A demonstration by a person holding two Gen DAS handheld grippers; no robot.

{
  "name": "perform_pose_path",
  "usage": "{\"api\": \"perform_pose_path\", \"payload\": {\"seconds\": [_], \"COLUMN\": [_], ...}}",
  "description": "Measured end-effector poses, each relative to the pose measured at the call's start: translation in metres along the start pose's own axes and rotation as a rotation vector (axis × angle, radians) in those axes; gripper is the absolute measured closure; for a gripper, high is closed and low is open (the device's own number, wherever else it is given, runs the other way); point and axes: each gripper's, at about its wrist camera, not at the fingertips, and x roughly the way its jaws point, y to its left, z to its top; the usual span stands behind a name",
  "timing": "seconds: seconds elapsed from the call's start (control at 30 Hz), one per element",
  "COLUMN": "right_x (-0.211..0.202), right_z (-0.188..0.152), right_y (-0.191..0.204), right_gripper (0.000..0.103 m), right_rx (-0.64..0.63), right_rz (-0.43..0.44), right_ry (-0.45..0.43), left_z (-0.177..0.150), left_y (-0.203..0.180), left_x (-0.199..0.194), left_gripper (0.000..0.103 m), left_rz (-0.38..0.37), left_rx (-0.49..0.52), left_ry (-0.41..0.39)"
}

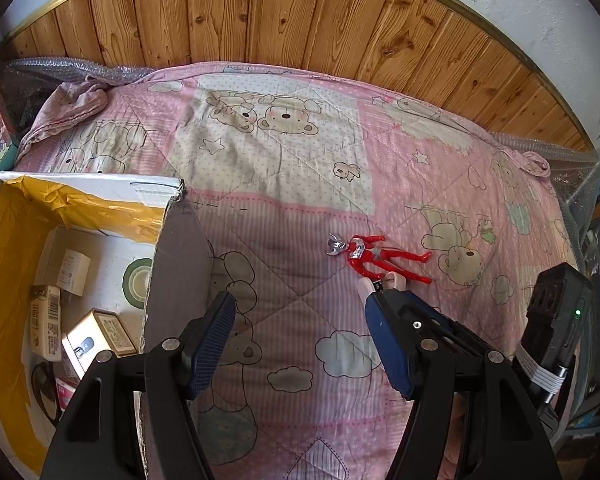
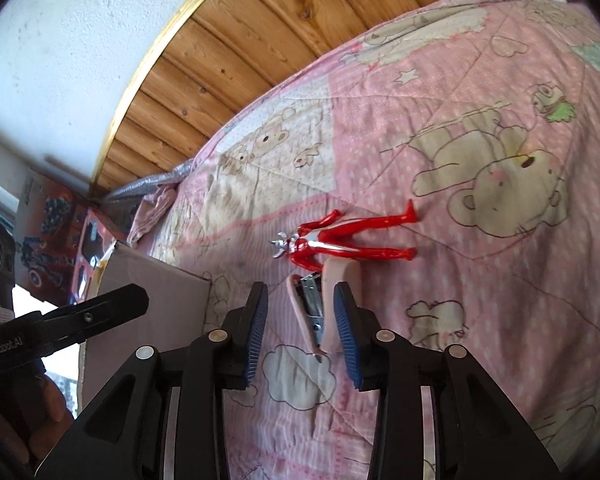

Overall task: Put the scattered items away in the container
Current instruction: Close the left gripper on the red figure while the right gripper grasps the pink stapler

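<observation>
A red and silver toy figure (image 1: 380, 258) (image 2: 332, 242) lies flat on the pink quilt. Just below it lies a pink stapler (image 2: 340, 274), hinged open with its metal magazine showing. My right gripper (image 2: 301, 294) stands open around the stapler, whose pink top is close against the right finger. In the left wrist view only the stapler's tip (image 1: 394, 280) shows behind the right finger. My left gripper (image 1: 300, 320) is open and holds nothing, hovering over the quilt beside the cardboard box (image 1: 176, 260) (image 2: 148, 320). Several small boxes lie inside the cardboard box.
The quilt (image 1: 284, 168) covers a bed against a wood-panelled wall (image 1: 284, 20). Toy cartons (image 2: 56, 240) stand at the bed's left end. Bubble wrap (image 1: 568, 168) lines the bed's edges. A hand (image 2: 40, 420) holds the left gripper's body (image 2: 100, 312).
</observation>
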Motion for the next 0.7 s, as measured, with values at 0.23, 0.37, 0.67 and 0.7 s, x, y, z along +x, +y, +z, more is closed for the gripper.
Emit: {"api": "perform_pose_path", "payload": {"seconds": [0.23, 0.37, 0.67, 0.7], "right_x": [0.032, 0.036, -0.013, -0.019], "right_z": [-0.005, -0.011, -0.032, -0.033], "right_y": [0.001, 0.026, -0.012, -0.016], "right_gripper": [0.065, 0.078, 0.078, 0.078], "right_rx": [-0.064, -0.177, -0.095, -0.084], "right_rz": [-0.033, -0.060, -0.109, -0.110], "right_ry": [0.093, 0.107, 0.097, 0.094], "left_z": [0.001, 0.006, 0.016, 0.015], "left_y": [-0.007, -0.009, -0.058, -0.064], "left_x": [0.002, 0.002, 0.044, 0.055], "left_gripper": [0.034, 0.034, 0.034, 0.034], "left_rz": [0.004, -0.001, -0.060, -0.055], "left_rx": [0.031, 0.035, 0.220, 0.251], "left_ry": [-0.011, -0.017, 0.026, 0.040]}}
